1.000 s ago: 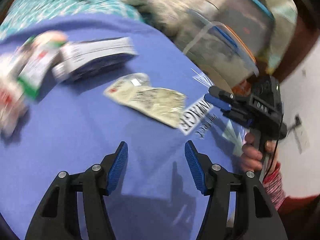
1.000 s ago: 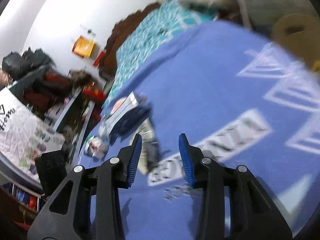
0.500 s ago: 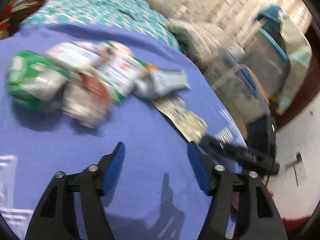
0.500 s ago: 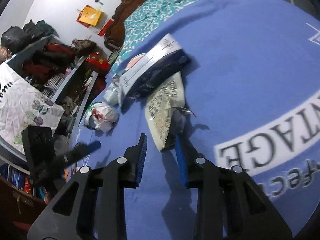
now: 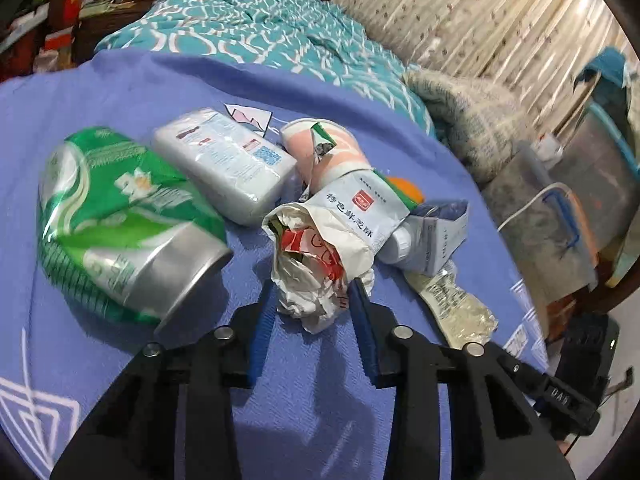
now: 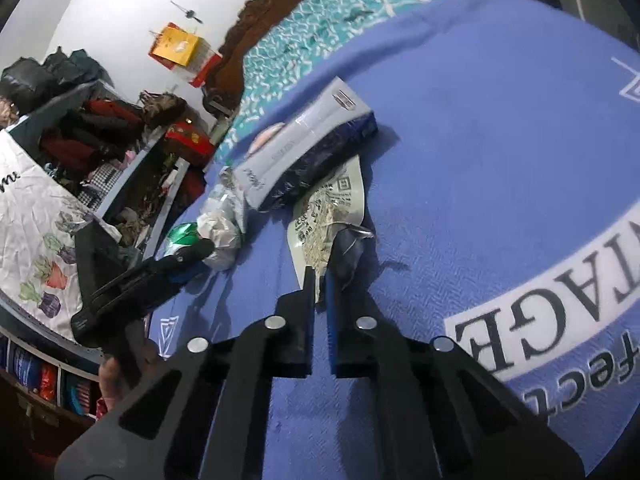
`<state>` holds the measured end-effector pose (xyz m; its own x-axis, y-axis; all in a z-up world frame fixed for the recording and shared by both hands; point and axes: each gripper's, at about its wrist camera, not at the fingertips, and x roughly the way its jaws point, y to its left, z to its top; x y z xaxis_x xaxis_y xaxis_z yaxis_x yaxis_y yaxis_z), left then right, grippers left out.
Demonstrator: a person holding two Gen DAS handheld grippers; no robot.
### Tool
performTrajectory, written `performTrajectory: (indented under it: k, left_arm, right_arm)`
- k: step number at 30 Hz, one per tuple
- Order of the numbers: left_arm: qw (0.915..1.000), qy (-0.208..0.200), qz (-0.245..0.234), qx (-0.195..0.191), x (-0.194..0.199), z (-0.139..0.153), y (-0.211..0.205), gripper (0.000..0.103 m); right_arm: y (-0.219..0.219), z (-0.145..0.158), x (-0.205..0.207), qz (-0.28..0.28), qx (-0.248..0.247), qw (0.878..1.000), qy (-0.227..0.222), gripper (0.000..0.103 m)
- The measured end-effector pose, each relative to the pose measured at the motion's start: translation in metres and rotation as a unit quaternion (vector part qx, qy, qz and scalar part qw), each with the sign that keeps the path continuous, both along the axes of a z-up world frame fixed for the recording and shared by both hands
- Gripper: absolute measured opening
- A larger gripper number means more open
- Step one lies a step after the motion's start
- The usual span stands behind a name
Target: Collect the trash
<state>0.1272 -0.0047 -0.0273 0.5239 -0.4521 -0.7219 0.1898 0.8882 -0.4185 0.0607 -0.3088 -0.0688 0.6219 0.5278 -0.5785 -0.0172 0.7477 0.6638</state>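
On a blue blanket (image 5: 120,92) spread over a bed, the left gripper (image 5: 310,300) stands open, its blue-padded fingers (image 5: 262,320) on either side of a crumpled white paper wrapper (image 5: 316,276) that lies between a dented green can (image 5: 120,216) and a flat clear packet (image 5: 452,300). The right gripper (image 6: 320,284) is pinched nearly closed on the near edge of that same clear packet (image 6: 320,212), which lies on the blanket partly under a dark blue pouch (image 6: 316,160)

Blanket (image 5: 360,380): blue-violet, white lettering and line motifs. Quilt (image 5: 248,32): teal with white lattice. Crushed can (image 5: 116,216): green, white, silver; crumpled wrapper (image 5: 316,268): white with red print; gripper pads (image 5: 364,332): blue.
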Motion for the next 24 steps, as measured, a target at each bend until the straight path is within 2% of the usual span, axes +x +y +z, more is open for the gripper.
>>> performTrajectory:
  k: [4,6,7,9,10,11,12,14,16,18,19,20,21,23,24]
  left_arm:
    - [0.9995,-0.002,-0.033,-0.003,-0.021,0.005,0.004,0.005]
    - [0.9992,-0.003,-0.040,-0.004,-0.033,0.007,0.008,0.007]
    - [0.9993,-0.002,-0.039,0.000,-0.038,0.007,0.010,0.012]
    - [0.9994,-0.006,-0.032,0.007,-0.043,0.008,0.014,0.044]
    - [0.9996,-0.013,-0.023,0.014,-0.044,0.010,0.014,0.052]
    - [0.9996,-0.019,-0.015,0.016,-0.044,0.012,0.015,0.066]
    - [0.9996,-0.021,-0.007,0.015,-0.042,0.013,0.016,0.071]
    - [0.9999,-0.017,-0.002,0.003,-0.036,0.014,0.018,0.073]
    - [1.0000,-0.008,-0.003,-0.002,-0.027,0.011,0.016,0.083]
    - [1.0000,-0.002,0.000,0.005,-0.018,0.007,0.011,0.085]
    - [0.9999,0.006,0.001,0.011,-0.012,0.004,0.007,0.085]
    - [0.9998,0.014,0.001,0.013,-0.006,0.001,0.004,0.085]
    - [0.9997,0.019,0.001,0.014,-0.002,-0.001,0.002,0.085]
    - [0.9996,0.018,0.000,0.023,0.006,-0.005,-0.004,0.085]
    - [0.9994,0.008,0.001,0.032,0.008,-0.005,-0.008,0.083]
  right_arm:
    - [0.009,0.003,-0.022,0.035,0.021,0.999,-0.015,0.005]
    - [0.018,0.007,-0.036,0.071,0.027,0.997,-0.029,0.005]
    - [0.022,0.008,-0.041,0.085,0.027,0.995,-0.034,0.005]
    - [0.028,0.012,-0.047,0.088,0.005,0.995,-0.040,0.009]
    - [0.028,0.014,-0.047,0.086,-0.004,0.995,-0.045,0.009]
    - [0.027,0.017,-0.047,0.085,-0.010,0.995,-0.049,0.009]
    - [0.026,0.020,-0.044,0.080,-0.013,0.995,-0.050,0.009]
    - [0.023,0.024,-0.039,0.071,-0.011,0.996,-0.050,0.009]
    - [0.019,0.031,-0.030,0.063,-0.021,0.996,-0.055,0.009]
    - [0.015,0.038,-0.018,0.046,-0.049,0.996,-0.061,0.015]
    - [0.010,0.039,-0.014,0.037,-0.057,0.996,-0.061,0.034]
    - [0.005,0.041,-0.009,0.023,-0.062,0.996,-0.062,0.077]
    - [0.004,0.045,-0.006,0.007,-0.065,0.995,-0.069,0.092]
    - [0.004,0.050,-0.004,-0.017,-0.078,0.993,-0.087,0.095]
    - [0.006,0.052,0.000,-0.008,-0.088,0.992,-0.085,0.095]
